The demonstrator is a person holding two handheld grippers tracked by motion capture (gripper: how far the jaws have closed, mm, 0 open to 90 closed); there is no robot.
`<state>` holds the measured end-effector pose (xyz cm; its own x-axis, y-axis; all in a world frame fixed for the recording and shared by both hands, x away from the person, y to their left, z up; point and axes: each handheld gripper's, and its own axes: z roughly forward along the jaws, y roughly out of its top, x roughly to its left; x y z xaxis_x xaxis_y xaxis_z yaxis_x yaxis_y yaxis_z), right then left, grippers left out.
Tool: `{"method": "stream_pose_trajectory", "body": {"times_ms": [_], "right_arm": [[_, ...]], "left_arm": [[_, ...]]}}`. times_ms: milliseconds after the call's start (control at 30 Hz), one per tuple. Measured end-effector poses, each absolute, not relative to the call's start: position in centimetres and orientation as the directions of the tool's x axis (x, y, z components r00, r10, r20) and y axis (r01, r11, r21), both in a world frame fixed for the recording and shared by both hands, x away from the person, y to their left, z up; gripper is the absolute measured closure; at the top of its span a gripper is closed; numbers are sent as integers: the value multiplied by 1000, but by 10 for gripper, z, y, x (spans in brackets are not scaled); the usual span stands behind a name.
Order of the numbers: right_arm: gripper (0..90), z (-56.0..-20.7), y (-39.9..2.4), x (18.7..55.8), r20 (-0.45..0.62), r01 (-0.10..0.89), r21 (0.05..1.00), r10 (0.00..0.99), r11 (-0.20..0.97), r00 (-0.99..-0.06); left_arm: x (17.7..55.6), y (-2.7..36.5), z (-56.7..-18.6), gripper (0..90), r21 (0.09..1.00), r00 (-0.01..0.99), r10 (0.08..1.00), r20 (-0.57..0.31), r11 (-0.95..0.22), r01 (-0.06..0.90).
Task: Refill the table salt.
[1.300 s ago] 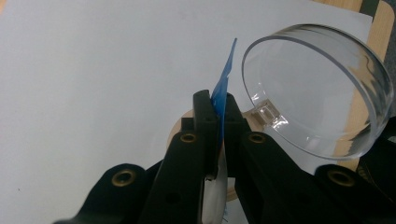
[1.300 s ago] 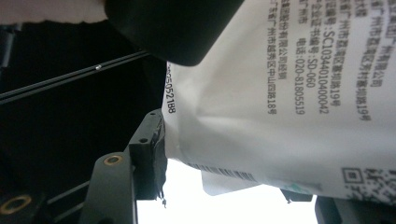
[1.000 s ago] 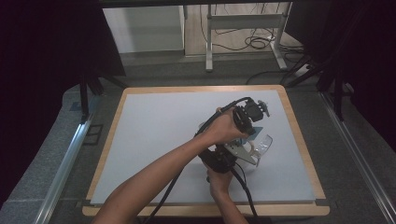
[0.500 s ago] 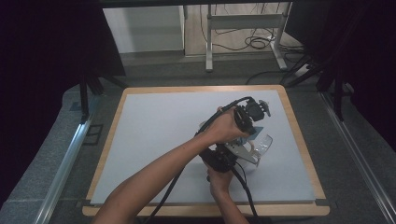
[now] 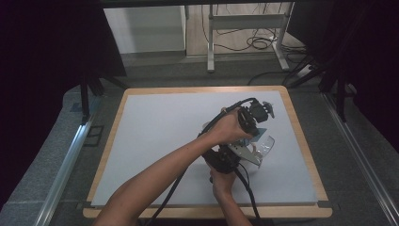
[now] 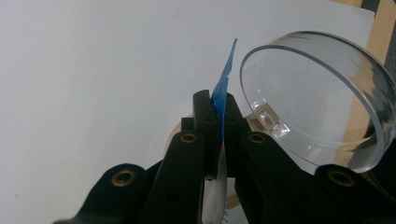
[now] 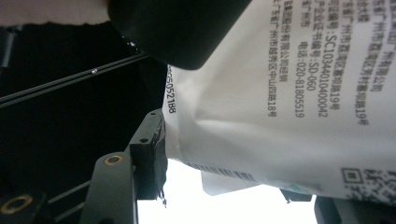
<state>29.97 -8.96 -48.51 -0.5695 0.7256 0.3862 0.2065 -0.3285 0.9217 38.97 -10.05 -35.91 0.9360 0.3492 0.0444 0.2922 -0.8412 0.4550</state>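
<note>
Left gripper (image 6: 218, 105) jaws pinched tight on the blue edge of a printed pouch (image 7: 289, 107); right gripper (image 7: 224, 186) jaws half apart, clamping the pouch's white body. Two grips probably to pull it open or steady it. Held above the bench's right half. Clear plastic bowl (image 6: 322, 100) tilted just beside, crowding the work.

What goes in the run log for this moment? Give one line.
left gripper: shut on thin blue-edged packet | right gripper: holding white printed pouch | clear round plastic bowl: tilted beside
</note>
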Motion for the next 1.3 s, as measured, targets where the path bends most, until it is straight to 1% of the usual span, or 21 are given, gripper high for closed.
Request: {"method": "stream_pose_trajectory", "body": {"times_ms": [767, 1067, 1300], "right_arm": [[448, -486, -86, 300, 380, 207, 924, 728, -321, -571], [453, -483, -85, 298, 345, 176, 938, 748, -299, -567], [456, -481, -84, 298, 346, 174, 938, 753, -301, -560]], "left_arm": [[390, -95, -359, 900, 469, 933, 357, 38, -831, 300], [389, -95, -357, 900, 466, 934, 356, 38, -833, 299], [389, -96, -357, 900, 463, 933, 356, 43, -835, 298]]}}
